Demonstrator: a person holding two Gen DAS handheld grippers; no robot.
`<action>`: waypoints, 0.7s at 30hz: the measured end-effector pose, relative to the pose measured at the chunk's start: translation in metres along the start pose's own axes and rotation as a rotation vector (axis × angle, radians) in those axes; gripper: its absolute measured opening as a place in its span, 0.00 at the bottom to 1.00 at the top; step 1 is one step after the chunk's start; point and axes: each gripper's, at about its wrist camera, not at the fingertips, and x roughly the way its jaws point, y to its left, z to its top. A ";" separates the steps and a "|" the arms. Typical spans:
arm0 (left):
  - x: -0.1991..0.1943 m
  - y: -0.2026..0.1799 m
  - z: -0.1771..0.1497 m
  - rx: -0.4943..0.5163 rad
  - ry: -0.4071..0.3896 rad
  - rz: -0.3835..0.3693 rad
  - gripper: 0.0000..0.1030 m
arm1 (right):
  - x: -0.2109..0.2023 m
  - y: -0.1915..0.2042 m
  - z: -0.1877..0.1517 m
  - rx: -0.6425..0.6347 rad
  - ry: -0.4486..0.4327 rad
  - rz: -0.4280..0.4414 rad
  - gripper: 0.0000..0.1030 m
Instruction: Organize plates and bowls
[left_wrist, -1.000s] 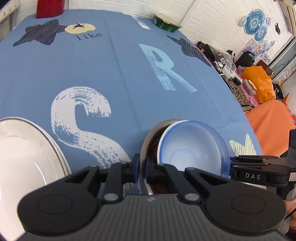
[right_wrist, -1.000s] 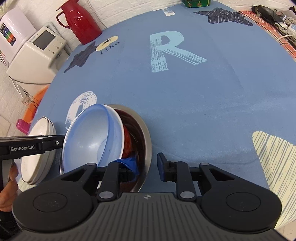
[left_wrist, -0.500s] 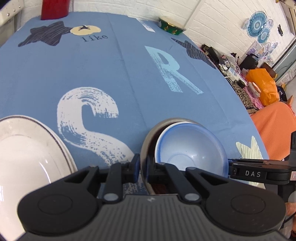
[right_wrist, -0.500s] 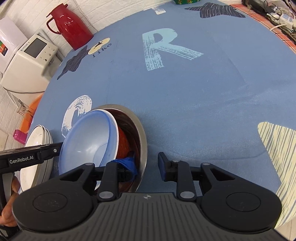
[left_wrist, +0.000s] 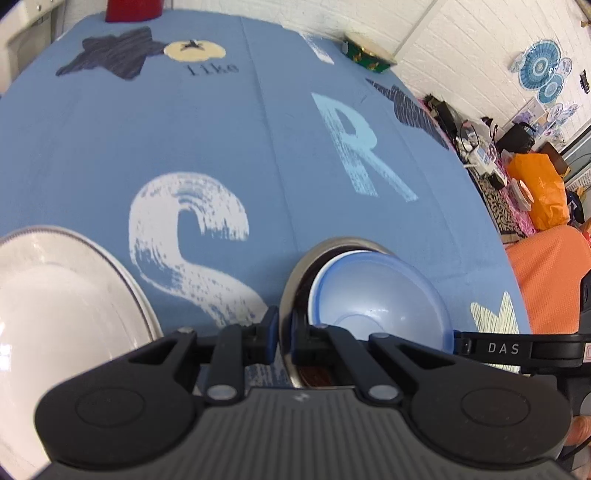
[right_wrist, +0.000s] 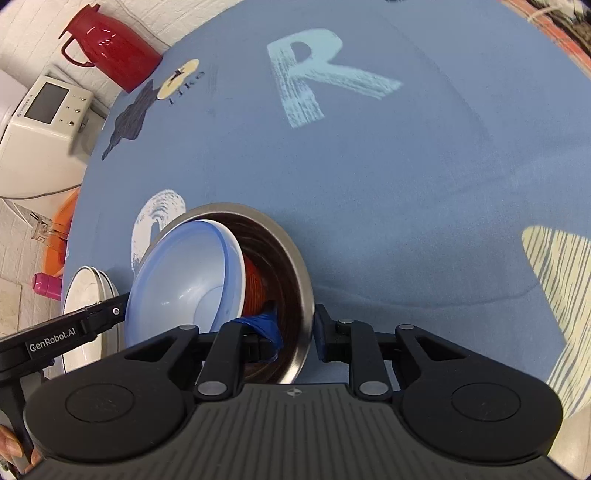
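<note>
A steel bowl (left_wrist: 295, 273) (right_wrist: 295, 258) stands on the blue tablecloth, with a red bowl (right_wrist: 255, 291) nested in it. On top of that a pale blue bowl (left_wrist: 373, 295) (right_wrist: 184, 280) leans toward the left side. My left gripper (left_wrist: 284, 332) is shut on the steel bowl's near-left rim. My right gripper (right_wrist: 295, 328) is open and straddles the steel rim on the opposite side, one finger inside and one outside. Each gripper's finger shows at the edge of the other's view.
Stacked white plates (left_wrist: 55, 314) (right_wrist: 85, 291) sit close to the left of the bowls. Farther back are a red jug (right_wrist: 114, 48) and a green bowl (left_wrist: 369, 55). A white appliance (right_wrist: 40, 122) stands off the table's left edge.
The pale blue bowl has settled lower and flatter inside the steel bowl. Both grippers stay at the rim, and both views have shifted slightly over the cloth.
</note>
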 end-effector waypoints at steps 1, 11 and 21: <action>-0.004 0.001 0.003 0.003 -0.012 0.000 0.00 | -0.003 0.005 0.003 -0.011 -0.006 -0.002 0.04; -0.070 0.046 0.017 -0.069 -0.108 0.046 0.00 | -0.007 0.087 0.024 -0.169 -0.019 0.031 0.04; -0.151 0.136 -0.016 -0.218 -0.211 0.204 0.00 | 0.031 0.201 0.002 -0.397 0.078 0.101 0.04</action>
